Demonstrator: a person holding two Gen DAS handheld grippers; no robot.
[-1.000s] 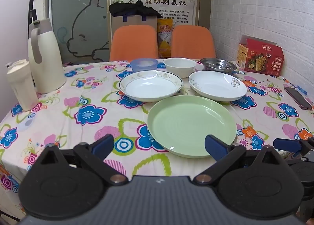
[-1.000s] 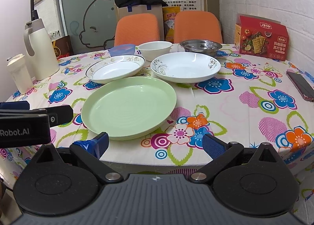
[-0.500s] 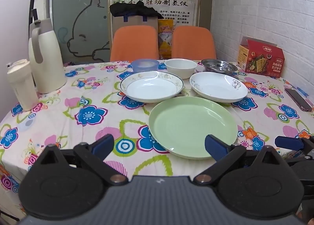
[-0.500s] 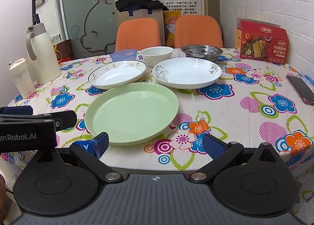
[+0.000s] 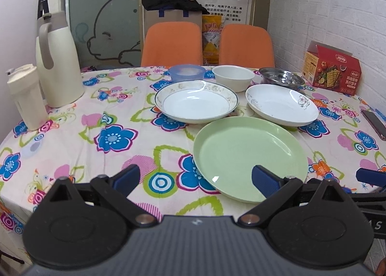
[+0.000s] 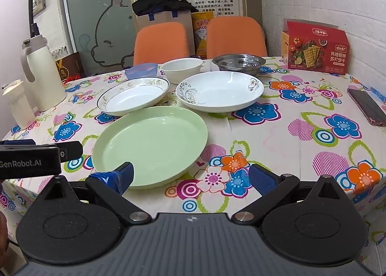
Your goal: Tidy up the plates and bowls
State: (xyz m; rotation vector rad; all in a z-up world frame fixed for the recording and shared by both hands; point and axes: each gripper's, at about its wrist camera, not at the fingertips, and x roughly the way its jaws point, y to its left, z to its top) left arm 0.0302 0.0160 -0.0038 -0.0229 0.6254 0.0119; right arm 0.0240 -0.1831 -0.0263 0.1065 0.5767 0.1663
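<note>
Two grippers wait at the near edge of the table, both with jaws spread and nothing between them.

Left wrist view: the left gripper (image 5: 195, 178) is near the green plate (image 5: 248, 155) — behind it stand two white plates and three bowls. Right wrist view: the right gripper (image 6: 191, 177) is just before the same green plate.

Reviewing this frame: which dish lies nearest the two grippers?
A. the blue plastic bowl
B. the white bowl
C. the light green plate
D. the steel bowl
C: the light green plate lies at the near edge of the table just ahead of both open grippers, while the steel bowl, the blue plastic bowl and the white bowl sit in the far row.
</note>
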